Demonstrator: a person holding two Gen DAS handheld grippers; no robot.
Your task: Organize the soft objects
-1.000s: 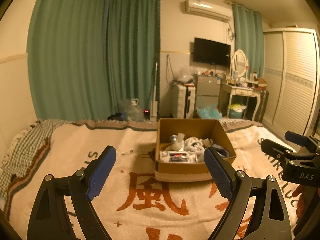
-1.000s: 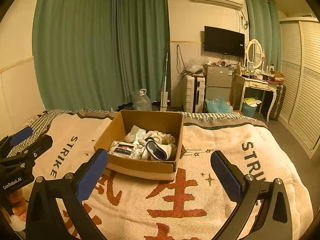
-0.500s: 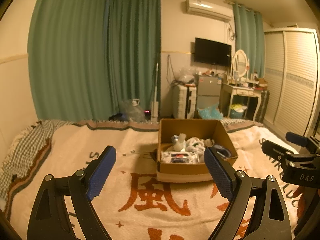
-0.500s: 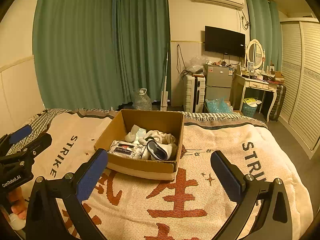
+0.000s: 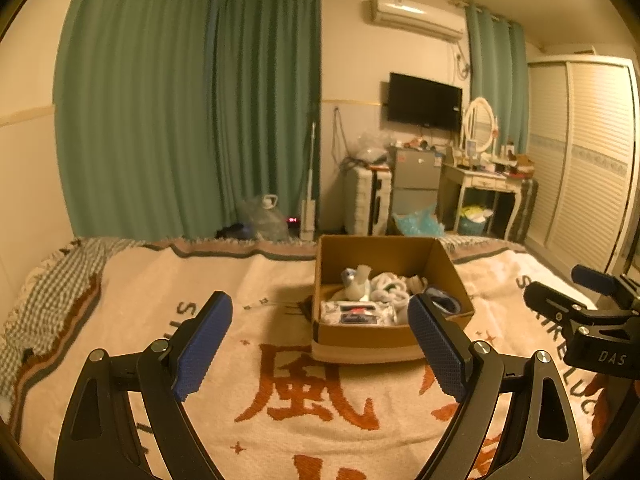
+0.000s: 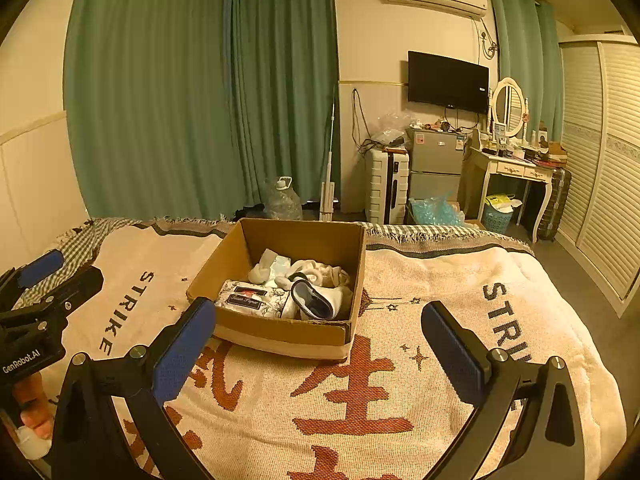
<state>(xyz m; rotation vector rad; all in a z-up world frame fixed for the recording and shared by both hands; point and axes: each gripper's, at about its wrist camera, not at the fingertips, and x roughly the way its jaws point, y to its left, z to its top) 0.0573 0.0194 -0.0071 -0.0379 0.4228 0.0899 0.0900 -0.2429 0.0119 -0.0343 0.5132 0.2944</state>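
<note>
So both grippers hang above the bed, side by side, pointed at the far end. Left gripper (image 5: 320, 344) has its jaws spread wide with nothing in them, and the right gripper (image 6: 318, 346) is the same, wide open and empty.

Going left to right: the blanket (image 6: 400, 400) covers pretty much the whole bed, and a checked cloth (image 5: 56, 276) shows along the left edge by the wall. Left of the box there's a big flat stretch of blanket with only woven lettering on it. The box (image 6: 280, 330) sits about mid-bed, nearer the far edge, top open. The soft stuff is all inside it: a floral pack (image 6: 252, 298) at the front, a blue-lined slipper (image 6: 314, 300) next to it, and white socks (image 6: 320, 272) bunched behind. Right of the box the blanket runs flat out to the bed's right edge, then drops to the floor.

Past the foot of the bed: green curtains (image 6: 200, 92), a water jug (image 6: 283, 200) on the floor, a suitcase (image 6: 386, 184), a small fridge (image 6: 436, 164), a TV (image 6: 448, 82) on the wall, a dressing table (image 6: 516, 168) with a mirror, and wardrobe doors (image 6: 600, 160) on the far right.
</note>
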